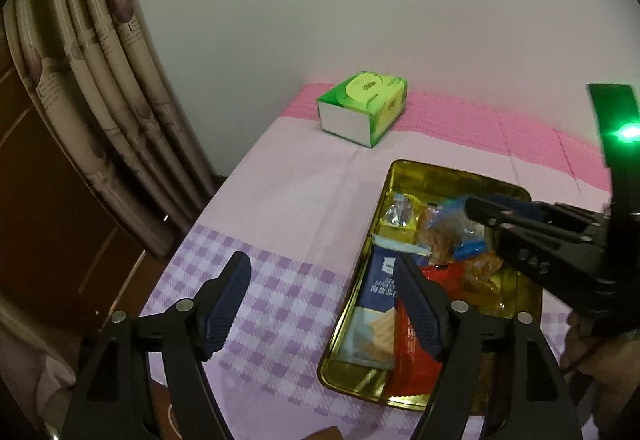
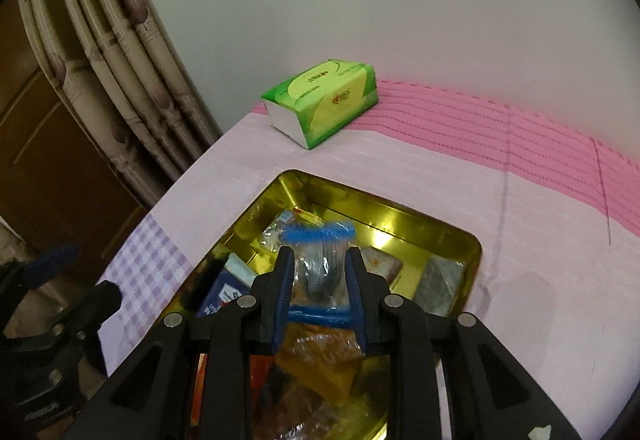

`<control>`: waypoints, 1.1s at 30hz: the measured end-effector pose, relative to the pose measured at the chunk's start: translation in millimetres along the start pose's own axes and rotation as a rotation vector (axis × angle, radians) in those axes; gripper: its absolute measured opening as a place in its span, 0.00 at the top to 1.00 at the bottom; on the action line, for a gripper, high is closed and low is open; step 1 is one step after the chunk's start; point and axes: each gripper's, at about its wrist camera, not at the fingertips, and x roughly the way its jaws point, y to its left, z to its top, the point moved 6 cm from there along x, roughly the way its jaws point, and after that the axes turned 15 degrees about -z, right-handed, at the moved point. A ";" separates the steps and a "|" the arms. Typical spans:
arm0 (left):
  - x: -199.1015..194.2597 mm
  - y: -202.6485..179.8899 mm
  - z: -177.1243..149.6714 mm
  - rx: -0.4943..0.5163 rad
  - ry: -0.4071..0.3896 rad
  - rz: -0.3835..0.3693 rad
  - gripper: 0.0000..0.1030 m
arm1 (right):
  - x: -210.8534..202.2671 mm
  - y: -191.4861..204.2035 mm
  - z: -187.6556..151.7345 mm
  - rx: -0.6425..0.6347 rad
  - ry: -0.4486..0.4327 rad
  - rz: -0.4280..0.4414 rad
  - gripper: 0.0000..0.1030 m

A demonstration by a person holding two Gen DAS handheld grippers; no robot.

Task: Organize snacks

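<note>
A gold metal tin (image 1: 404, 169) (image 2: 400, 217) sits on the pink and purple cloth and holds several wrapped snacks, among them a blue cracker pack (image 1: 378, 292) and a red packet (image 1: 412, 356). My right gripper (image 2: 320, 258) is shut on a clear snack packet with blue ends (image 2: 318, 268), held over the tin. It also shows in the left wrist view (image 1: 480, 213), reaching in from the right. My left gripper (image 1: 322, 266) is open and empty, over the tin's left edge and the checked cloth.
A green tissue pack (image 1: 362, 105) (image 2: 324, 103) lies at the table's far left corner by the white wall. A curtain (image 1: 104, 79) and a brown wooden door (image 1: 52, 207) stand left of the table edge.
</note>
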 end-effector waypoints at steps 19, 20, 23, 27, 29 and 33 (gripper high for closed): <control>-17.1 -14.8 2.6 0.025 -0.060 -0.053 0.27 | -111.3 -10.1 -43.9 -0.022 -0.310 -0.093 0.32; -19.4 -15.9 3.0 0.025 -0.067 -0.057 0.27 | -119.6 -10.4 -46.5 -0.029 -0.333 -0.111 0.27; -26.8 -19.4 4.0 0.018 -0.089 -0.080 0.27 | -145.0 -10.1 -56.3 -0.056 -0.401 -0.165 0.21; -43.0 -24.5 6.3 0.016 -0.140 -0.098 0.26 | -166.6 -11.0 -62.9 -0.077 -0.447 -0.210 0.16; -53.8 -26.8 7.3 0.010 -0.169 -0.104 0.19 | -177.5 -12.7 -66.5 -0.075 -0.463 -0.221 0.15; -87.5 -34.6 11.2 0.023 -0.281 -0.075 0.03 | -207.8 -17.3 -67.7 -0.055 -0.518 -0.244 0.13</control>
